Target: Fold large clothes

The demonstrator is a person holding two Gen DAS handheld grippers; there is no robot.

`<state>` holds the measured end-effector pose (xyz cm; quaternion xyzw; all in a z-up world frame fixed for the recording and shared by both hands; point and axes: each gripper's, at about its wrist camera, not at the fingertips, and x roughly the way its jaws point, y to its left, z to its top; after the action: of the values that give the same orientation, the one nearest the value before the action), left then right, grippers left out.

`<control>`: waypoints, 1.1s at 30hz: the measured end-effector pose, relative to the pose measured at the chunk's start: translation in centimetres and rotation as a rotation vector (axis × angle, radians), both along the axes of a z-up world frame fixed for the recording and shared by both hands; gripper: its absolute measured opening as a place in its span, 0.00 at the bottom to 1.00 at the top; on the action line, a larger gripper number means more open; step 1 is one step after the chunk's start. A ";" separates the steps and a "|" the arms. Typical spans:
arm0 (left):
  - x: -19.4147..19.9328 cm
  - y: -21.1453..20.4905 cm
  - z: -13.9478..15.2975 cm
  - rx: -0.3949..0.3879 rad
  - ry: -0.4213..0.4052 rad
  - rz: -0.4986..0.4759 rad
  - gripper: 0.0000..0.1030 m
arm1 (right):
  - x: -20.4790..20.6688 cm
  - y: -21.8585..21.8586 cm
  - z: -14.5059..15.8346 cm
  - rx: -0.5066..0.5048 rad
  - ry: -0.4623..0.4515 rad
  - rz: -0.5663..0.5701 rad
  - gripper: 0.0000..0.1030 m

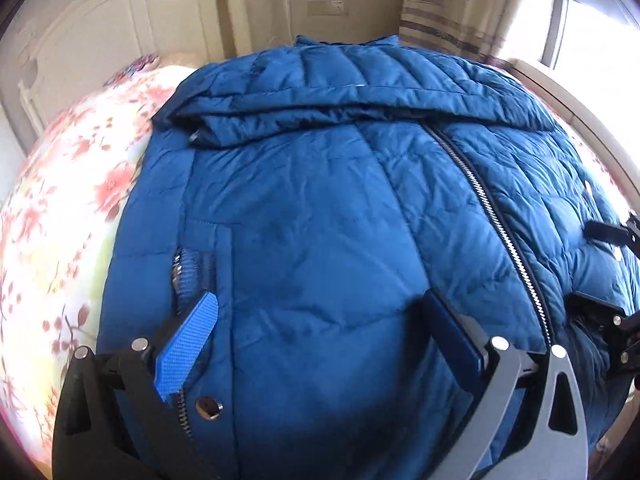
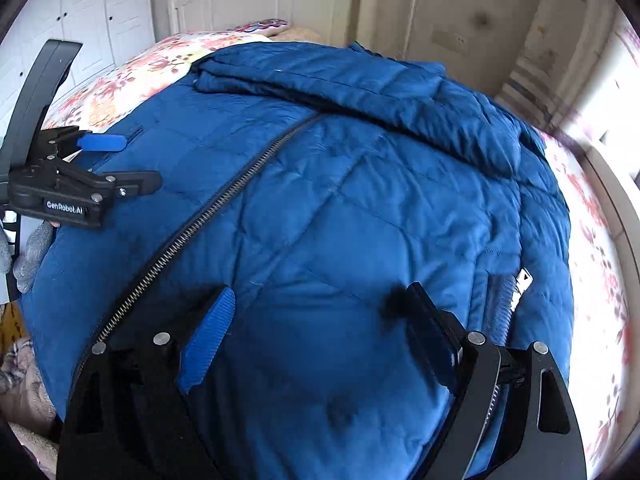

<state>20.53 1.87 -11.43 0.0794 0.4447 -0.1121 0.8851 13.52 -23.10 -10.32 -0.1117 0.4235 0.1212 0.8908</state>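
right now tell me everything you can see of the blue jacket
The blue jacket is a quilted, puffy coat of slightly shiny fabric, lying flat, front up, on the floral bedspread. Its metal front zipper is closed down the middle. A sleeve is folded across the upper part. A zipped side pocket and a snap button show near the hem. The left gripper and right gripper are open over its lower half, gripping nothing.

The only readable text is "GenRobot.AI", in white on the left tool's (image 2: pixel 138 162) black body.
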 end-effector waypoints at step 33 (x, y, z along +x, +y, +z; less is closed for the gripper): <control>-12.0 5.5 0.2 0.011 -0.136 0.005 0.98 | -10.8 -3.5 0.6 0.017 -0.122 0.028 0.80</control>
<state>8.56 7.35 -11.19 0.0908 0.3845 -0.1020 0.9130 2.73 -26.64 -9.67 -0.1170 0.3656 0.1302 0.9142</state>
